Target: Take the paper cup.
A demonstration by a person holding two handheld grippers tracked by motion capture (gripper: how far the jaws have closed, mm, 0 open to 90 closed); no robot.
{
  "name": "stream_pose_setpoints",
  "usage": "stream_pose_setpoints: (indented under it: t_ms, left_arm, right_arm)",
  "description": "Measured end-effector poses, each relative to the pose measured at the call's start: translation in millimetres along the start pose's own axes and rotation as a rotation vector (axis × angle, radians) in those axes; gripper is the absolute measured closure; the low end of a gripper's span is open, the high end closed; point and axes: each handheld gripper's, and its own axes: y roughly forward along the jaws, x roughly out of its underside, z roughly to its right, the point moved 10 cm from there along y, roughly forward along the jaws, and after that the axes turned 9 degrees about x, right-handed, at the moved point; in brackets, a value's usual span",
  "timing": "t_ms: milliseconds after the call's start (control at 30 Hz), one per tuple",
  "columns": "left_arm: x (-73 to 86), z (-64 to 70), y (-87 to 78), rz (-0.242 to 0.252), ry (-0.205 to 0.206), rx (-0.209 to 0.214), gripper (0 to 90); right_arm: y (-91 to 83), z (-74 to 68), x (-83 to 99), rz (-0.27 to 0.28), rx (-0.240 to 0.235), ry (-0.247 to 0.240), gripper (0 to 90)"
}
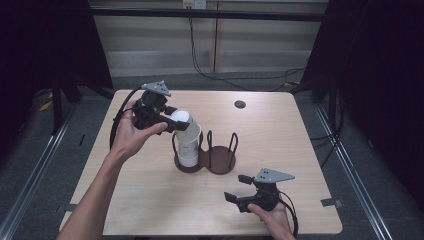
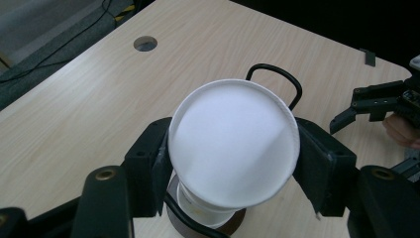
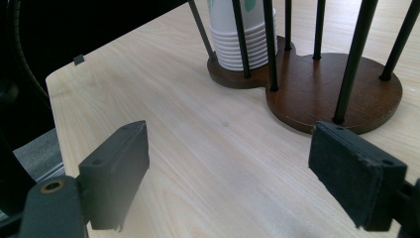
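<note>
1. Cup in my grasp: my left gripper [image 1: 172, 119] has its jaws clamped on either side of a white paper cup [image 2: 234, 143], pinching the rim from both sides.
2. That cup sits at the top of the stack of paper cups [image 1: 188, 145], tilted toward me so I look straight into its white interior in the left gripper view.
3. The stack stands in the left ring of a dark wooden two-ring cup holder [image 1: 220, 162] with black wire uprights; the right ring holds nothing.
4. The holder sits near the middle of the light wooden table [image 1: 280, 130].
5. My right gripper [image 1: 237, 188] hovers low near the table's front edge, well apart from the holder, jaws spread wide with nothing between them.
6. In the right gripper view the holder's base [image 3: 317, 84] lies just ahead, the stacked cup rims [image 3: 240, 49] behind the wires.
</note>
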Motion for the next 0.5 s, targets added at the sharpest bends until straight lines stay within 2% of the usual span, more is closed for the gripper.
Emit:
stream_pose_setpoints:
  t_ms: [100, 233, 500]
  left_arm:
    - [3.0, 0.5, -0.3, 0.007, 0.0, 0.002, 37.4]
    - [4.6, 2.1, -1.2, 0.049, -0.016, 0.016, 37.4]
    - [10.4, 6.6, -10.8, 0.117, -0.009, 0.027, 37.4]
  right_arm:
    - [0.0, 0.0, -0.2, 0.001, 0.0, 0.002, 15.6]
    - [0.0, -0.1, -0.1, 0.001, 0.0, 0.002, 15.5]
    - [-0.5, 0.4, -0.3, 0.002, -0.001, 0.005, 15.3]
